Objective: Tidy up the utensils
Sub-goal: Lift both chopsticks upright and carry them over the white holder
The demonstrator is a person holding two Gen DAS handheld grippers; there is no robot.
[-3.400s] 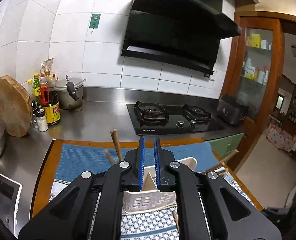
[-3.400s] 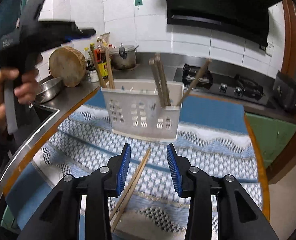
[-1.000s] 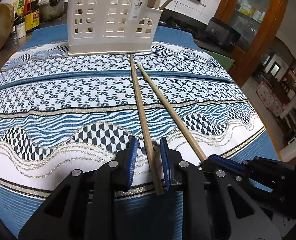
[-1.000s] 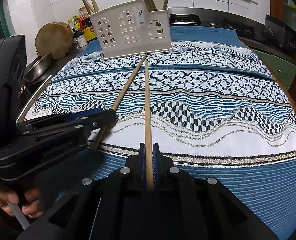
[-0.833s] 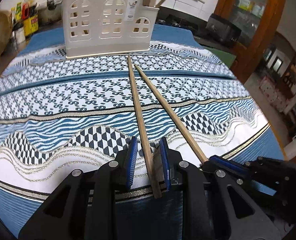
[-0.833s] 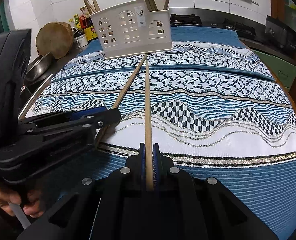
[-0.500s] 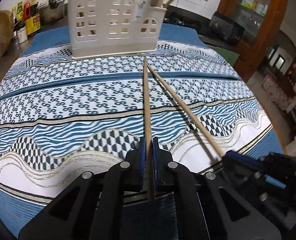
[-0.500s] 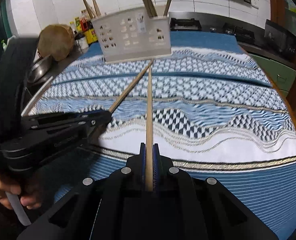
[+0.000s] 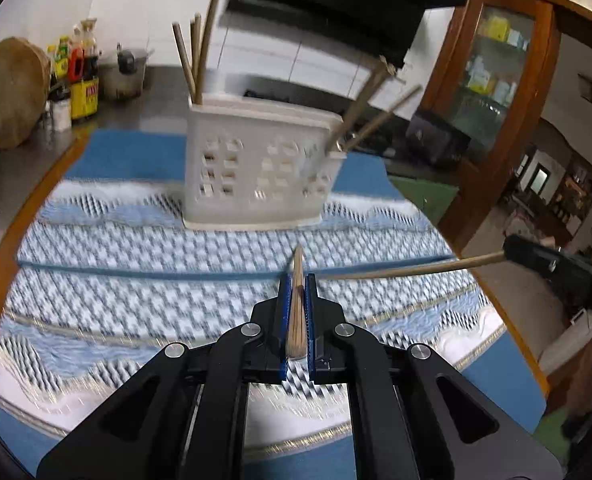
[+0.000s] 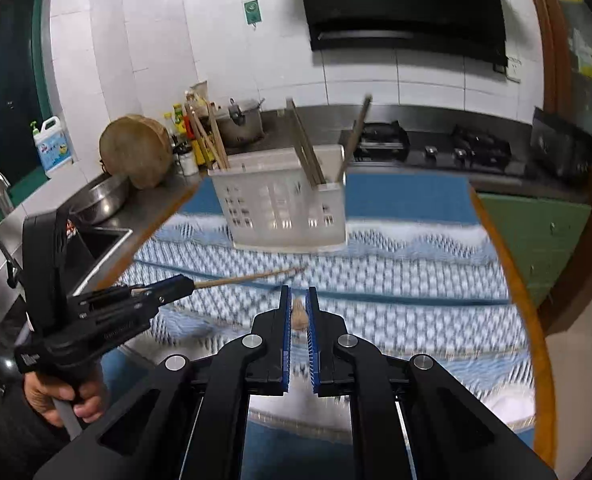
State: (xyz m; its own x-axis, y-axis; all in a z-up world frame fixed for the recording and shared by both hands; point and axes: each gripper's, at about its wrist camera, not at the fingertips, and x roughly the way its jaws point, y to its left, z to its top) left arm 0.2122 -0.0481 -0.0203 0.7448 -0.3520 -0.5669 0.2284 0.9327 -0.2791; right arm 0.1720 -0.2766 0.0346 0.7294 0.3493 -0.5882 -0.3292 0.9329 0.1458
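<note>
A white slotted utensil holder [image 9: 261, 168] stands upright on the patterned blue cloth, with several wooden chopsticks leaning in its left and right ends; it also shows in the right wrist view [image 10: 283, 200]. My left gripper [image 9: 296, 280] is shut on a wooden chopstick [image 9: 296, 300] that points forward toward the holder, lifted above the cloth. My right gripper [image 10: 298, 292] is shut on another chopstick [image 10: 299, 314], seen end-on. That chopstick [image 9: 408, 270] crosses the left wrist view from the right. The left gripper's chopstick [image 10: 247, 278] shows in the right wrist view.
A round wooden board [image 10: 135, 152], sauce bottles [image 9: 75, 80] and a metal pot [image 10: 241, 120] line the steel counter at the back left. A sink [image 10: 91, 240] lies left. A gas hob [image 10: 436, 146] is behind the holder. The table's wooden rim [image 10: 512, 280] curves right.
Both grippers have lifted their chopsticks off the cloth and tilted up, so the holder and kitchen wall now fill the views. The left gripper closed on its chopstick about half a second ago.
</note>
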